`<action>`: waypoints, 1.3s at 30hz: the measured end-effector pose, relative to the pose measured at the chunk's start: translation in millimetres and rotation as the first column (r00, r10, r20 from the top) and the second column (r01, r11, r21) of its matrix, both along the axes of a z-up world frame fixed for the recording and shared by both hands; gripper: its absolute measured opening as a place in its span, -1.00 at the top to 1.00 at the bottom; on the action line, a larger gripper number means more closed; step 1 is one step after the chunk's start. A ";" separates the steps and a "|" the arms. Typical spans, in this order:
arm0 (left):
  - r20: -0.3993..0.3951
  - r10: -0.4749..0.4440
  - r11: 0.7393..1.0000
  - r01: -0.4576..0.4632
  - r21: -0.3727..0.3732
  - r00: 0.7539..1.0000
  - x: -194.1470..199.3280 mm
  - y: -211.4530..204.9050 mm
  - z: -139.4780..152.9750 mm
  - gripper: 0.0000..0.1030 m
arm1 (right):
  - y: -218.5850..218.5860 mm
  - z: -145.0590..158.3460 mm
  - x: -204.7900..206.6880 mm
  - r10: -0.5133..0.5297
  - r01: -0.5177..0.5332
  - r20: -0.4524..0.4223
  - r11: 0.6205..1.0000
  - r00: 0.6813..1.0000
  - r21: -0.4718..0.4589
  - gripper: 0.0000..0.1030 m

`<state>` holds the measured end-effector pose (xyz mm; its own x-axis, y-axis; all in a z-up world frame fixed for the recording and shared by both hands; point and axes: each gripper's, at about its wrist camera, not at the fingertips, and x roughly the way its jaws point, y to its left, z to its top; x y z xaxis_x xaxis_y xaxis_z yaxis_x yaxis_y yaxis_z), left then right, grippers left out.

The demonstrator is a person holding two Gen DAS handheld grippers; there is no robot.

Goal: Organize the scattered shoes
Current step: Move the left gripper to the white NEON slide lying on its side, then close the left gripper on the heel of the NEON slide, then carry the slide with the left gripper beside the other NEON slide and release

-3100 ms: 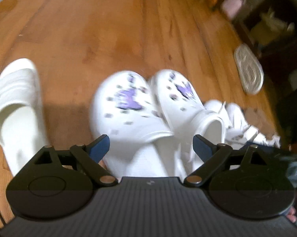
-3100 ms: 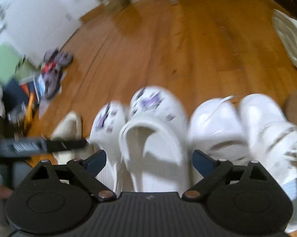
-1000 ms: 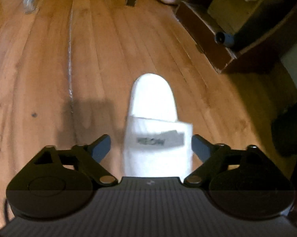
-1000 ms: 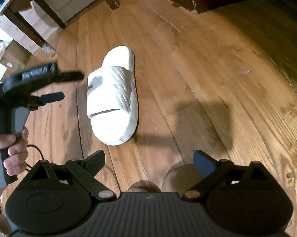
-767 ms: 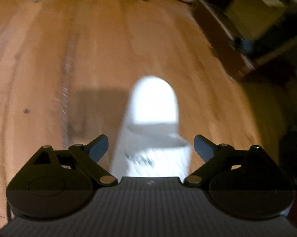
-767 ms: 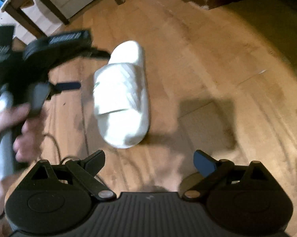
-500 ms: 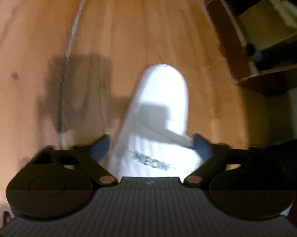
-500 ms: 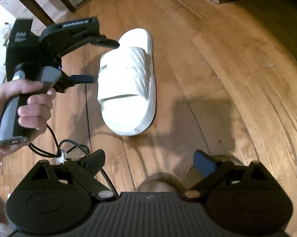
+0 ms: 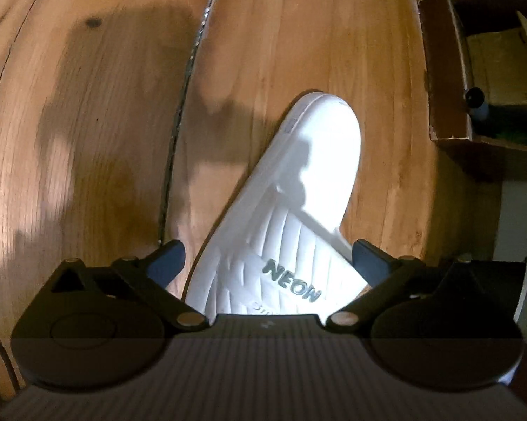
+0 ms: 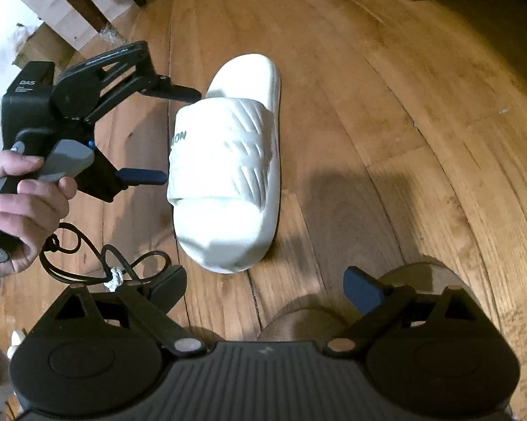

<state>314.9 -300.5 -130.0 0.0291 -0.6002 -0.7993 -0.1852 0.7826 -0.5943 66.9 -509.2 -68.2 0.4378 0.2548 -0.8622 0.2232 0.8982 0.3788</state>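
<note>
A white slide sandal (image 9: 298, 189) with NEON on its strap lies flat on the wooden floor (image 9: 88, 140). My left gripper (image 9: 267, 259) is open and low over it, one finger on each side of the strap without touching it. In the right wrist view the same slide (image 10: 228, 168) lies in the middle of the floor. There the left gripper (image 10: 181, 137), held by a hand (image 10: 21, 207), reaches the strap from the left side. My right gripper (image 10: 265, 284) is open and holds nothing, a short way behind the slide's heel.
A dark wooden cabinet (image 9: 446, 70) with an open compartment stands at the right. Cardboard boxes (image 10: 49, 3) and table legs stand at the far left. A black cable (image 10: 98, 263) trails on the floor. Two tan rounded shapes (image 10: 298, 319) lie under the right gripper.
Both grippers turned away from a row of white clogs and sneakers to this lone slide. The left gripper has dropped down and closed in until its open fingers straddle the strap.
</note>
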 end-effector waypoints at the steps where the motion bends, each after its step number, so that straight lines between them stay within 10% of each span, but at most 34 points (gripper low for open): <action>1: -0.032 0.018 1.000 -0.018 -0.010 0.999 0.8 1.4 -3.4 -1.00 | -0.9 0.2 -0.3 -0.006 0.006 0.000 1.000 1.000 0.005 -0.88; 5: -0.122 0.117 0.993 -0.114 0.027 0.986 1.5 13.9 -11.1 -1.00 | -0.3 1.8 -0.6 -0.002 0.002 -0.001 1.000 1.000 0.001 -0.88; 9: -0.043 0.053 0.990 -0.047 0.132 0.998 8.8 5.4 -5.3 -0.97 | 2.1 2.4 -0.1 0.001 -0.001 -0.005 1.000 1.000 0.013 -0.88; 12: 0.039 -0.042 0.995 0.038 0.091 0.998 4.7 -1.3 5.5 0.28 | 5.1 1.8 2.1 0.011 -0.011 -0.012 1.000 1.000 0.005 -0.88; 16: 0.069 -0.115 0.993 0.115 -0.004 0.991 -8.0 -0.4 12.7 0.61 | 2.7 -3.2 5.2 -0.011 0.012 -0.021 1.000 1.000 0.011 -0.88; 23: 0.041 -0.146 0.985 0.149 -0.090 0.988 -26.2 10.8 7.5 0.42 | 2.4 -22.3 12.9 -0.003 0.004 -0.043 1.000 0.999 0.009 -0.83; 28: -0.099 -0.169 0.971 0.148 -0.189 0.981 -32.3 10.2 -27.6 -0.98 | 3.9 -27.8 14.9 0.001 0.000 -0.015 0.998 1.000 0.066 -0.59; 29: -0.115 -0.182 0.966 0.156 -0.204 0.977 -35.3 9.1 -32.9 -1.00 | 6.5 -27.9 16.2 0.014 -0.013 -0.011 0.998 1.000 0.058 -0.57; 31: -0.114 -0.193 0.957 0.161 -0.242 0.975 -40.5 10.5 -39.8 -0.90 | 13.1 -26.0 17.9 0.044 -0.044 0.005 0.998 0.999 0.038 -0.56; 37: 0.054 -0.151 0.974 0.157 -0.161 0.987 -43.9 23.7 -5.3 0.35 | 24.3 -21.1 17.3 0.087 -0.088 0.026 0.996 0.996 0.018 -0.59; 39: 0.069 -0.150 0.971 0.160 -0.180 0.986 -48.5 26.3 0.4 0.39 | 23.2 -21.8 16.6 0.075 -0.076 0.021 0.997 0.997 0.026 -0.62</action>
